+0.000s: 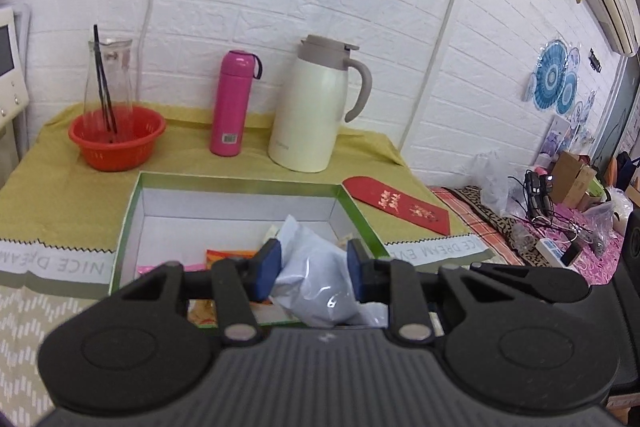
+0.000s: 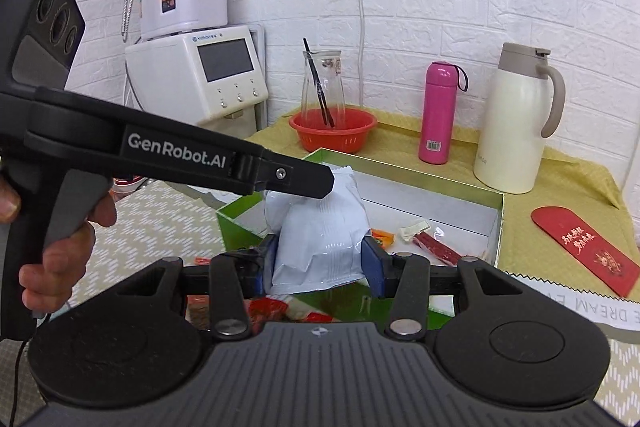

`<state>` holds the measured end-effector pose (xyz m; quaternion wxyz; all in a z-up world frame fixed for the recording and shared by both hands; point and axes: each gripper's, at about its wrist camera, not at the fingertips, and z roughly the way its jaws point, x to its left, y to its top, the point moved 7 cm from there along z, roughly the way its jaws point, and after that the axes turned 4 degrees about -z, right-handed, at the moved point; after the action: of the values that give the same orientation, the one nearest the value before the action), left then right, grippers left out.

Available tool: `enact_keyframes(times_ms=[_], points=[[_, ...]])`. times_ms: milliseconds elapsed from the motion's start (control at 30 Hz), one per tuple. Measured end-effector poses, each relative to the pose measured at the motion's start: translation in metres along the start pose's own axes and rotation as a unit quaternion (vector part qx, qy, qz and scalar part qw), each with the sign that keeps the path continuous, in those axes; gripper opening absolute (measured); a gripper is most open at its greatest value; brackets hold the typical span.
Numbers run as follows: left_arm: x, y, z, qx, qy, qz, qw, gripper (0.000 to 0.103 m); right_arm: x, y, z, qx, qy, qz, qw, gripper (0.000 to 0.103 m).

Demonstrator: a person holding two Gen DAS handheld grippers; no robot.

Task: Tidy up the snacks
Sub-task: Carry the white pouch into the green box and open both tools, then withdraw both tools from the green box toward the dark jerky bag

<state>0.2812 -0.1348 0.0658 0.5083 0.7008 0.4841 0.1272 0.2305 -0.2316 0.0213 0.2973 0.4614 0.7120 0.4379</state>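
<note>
Right wrist view shows both grippers holding one white snack bag (image 2: 320,239) over the near-left corner of the green box (image 2: 498,227). The right gripper (image 2: 320,259) squeezes its wide bottom. The left gripper (image 2: 326,183) pinches its top, tight on a thin part, with a hand (image 2: 60,247) on its trigger. Both point a bit downward. I think the bag is being placed; next, lower it gently and let go.

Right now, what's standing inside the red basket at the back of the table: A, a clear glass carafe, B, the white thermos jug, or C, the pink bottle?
A: the clear glass carafe stands in the red basket, while the pink bottle and white jug stand on the cloth.
</note>
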Motion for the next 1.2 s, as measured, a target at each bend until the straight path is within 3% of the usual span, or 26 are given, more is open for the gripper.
enact_keyframes(times_ms=[500, 900, 933, 1000, 1067, 1133, 1200], points=[[0.033, 0.002, 0.085, 0.039, 0.018, -0.014, 0.999, 0.024, -0.039, -0.014, 0.066, 0.045, 0.014, 0.042, 0.998, 0.078], [0.041, -0.004, 0.102, 0.057, 0.027, -0.009, 0.998, 0.025, -0.045, -0.024, 0.085, 0.065, 0.001, 0.04, 0.997, 0.081], [0.04, -0.004, 0.1, 0.052, 0.03, -0.002, 0.9982, 0.027, -0.044, -0.023, 0.084, 0.063, -0.004, 0.036, 0.997, 0.082], [0.038, -0.003, 0.094, 0.039, 0.042, 0.011, 0.9983, 0.053, -0.042, -0.022, 0.082, 0.058, -0.01, 0.019, 0.998, 0.085], [0.037, 0.0, 0.085, 0.012, 0.058, 0.023, 0.998, 0.062, -0.038, -0.021, 0.078, 0.05, -0.02, -0.003, 0.999, 0.103], [0.036, 0.003, 0.077, 0.0, 0.068, 0.037, 0.997, 0.069, -0.035, -0.019, 0.073, 0.036, -0.033, -0.019, 0.999, 0.103], [0.037, 0.004, 0.071, -0.001, 0.084, 0.037, 0.9958, 0.084, -0.031, -0.017, 0.068, 0.03, -0.036, -0.029, 0.998, 0.103]])
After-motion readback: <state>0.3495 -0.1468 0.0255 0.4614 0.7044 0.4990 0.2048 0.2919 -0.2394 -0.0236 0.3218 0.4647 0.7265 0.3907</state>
